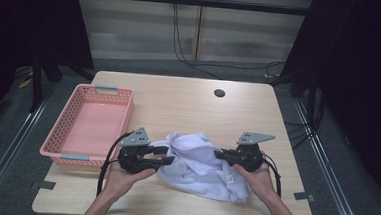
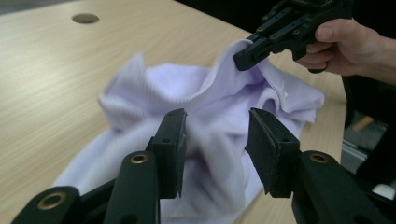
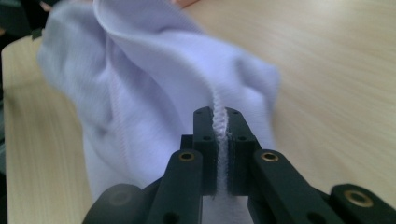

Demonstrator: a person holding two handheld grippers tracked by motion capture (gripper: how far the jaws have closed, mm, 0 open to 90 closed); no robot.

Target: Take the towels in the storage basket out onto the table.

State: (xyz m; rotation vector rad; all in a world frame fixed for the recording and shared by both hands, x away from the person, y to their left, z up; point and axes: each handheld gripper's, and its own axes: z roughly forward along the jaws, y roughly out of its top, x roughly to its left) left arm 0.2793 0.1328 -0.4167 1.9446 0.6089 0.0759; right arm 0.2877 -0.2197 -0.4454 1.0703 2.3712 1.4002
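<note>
Pinching a stitched hem of the cloth [image 3: 154, 84], the right gripper [image 3: 218, 135] has its jaws clamped tight, the ribbed seam squeezed between the two black pads; its own view looks along the seam as it runs up out of the jaws. In the left gripper view the same gripper [image 2: 250, 53] bites the raised far edge of the cloth [image 2: 210, 107], with the right hand [image 2: 348, 46] wrapped around its body. In the high view it [image 1: 220, 154] sits at the cloth's right side, pointing left, the grey plate on top.

The left gripper [image 2: 215, 140] has its jaws parted, nothing pressed between the pads; the cloth lies in front of and below the gap. In the high view this gripper [image 1: 168, 155] points right at the cloth's left edge, held in the left hand [image 1: 124, 176].

The cloth [image 1: 197, 165] is pale lilac and crumpled, lying on the table [image 1: 188, 105] near the front edge, between the two grippers, with a small tag showing near its right corner. Part of it lifts toward the right gripper.

A pink basket [image 1: 65, 152] stands at the table's left side, just beyond the left gripper. A round hole [image 1: 219, 93] sits in the tabletop farther back.
</note>
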